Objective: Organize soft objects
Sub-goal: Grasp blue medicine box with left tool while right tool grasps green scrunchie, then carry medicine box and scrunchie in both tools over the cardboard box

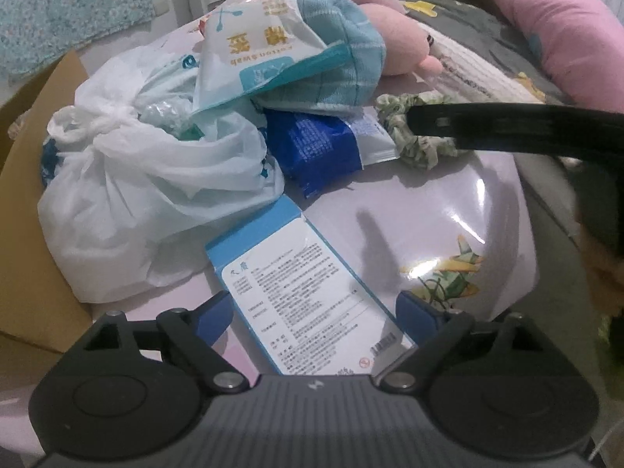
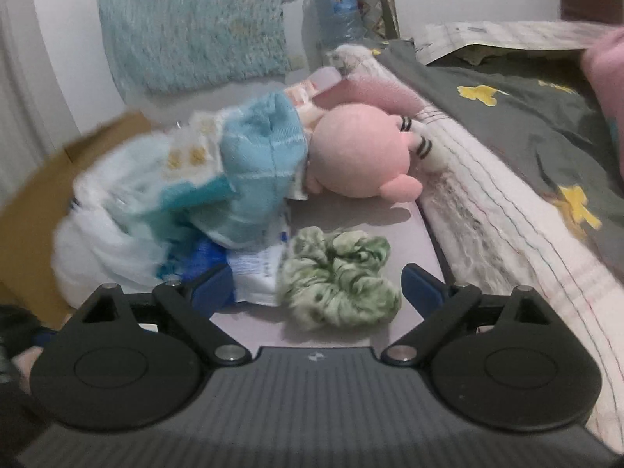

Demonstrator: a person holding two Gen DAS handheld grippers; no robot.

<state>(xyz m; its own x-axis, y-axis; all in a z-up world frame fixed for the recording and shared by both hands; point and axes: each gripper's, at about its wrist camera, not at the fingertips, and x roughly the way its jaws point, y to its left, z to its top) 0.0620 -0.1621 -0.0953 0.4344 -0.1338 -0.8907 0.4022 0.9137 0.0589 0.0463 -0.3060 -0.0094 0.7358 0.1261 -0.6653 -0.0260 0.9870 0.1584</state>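
- Scrunchie point(image 2: 337, 282), green, lies low centre on the tabletop point(image 2: 390, 210), framed by the right claw point(image 2: 316, 284), spread wide and empty, seemingly lined up to pinch it.
- Left claw point(image 1: 312, 308), also wide and empty, straddles a blue box point(image 1: 308, 292), lower centre.

I am looking down at my left gripper point(image 1: 312, 312): a dark grey ribbed housing with a small pale logo at its front edge, flanked by two matte black rounded plates, each showing a shallow circular disc. Black linkage arms are running forward from silver pivot screws, ending in blue fingers point(image 1: 212, 314). My right gripper point(image 2: 316, 286) is showing the same build: ribbed grey body, black round plates, silver screws, blue fingertips point(image 2: 419, 282). In the left view, one long black finger of it is appearing as a smooth dark bar.
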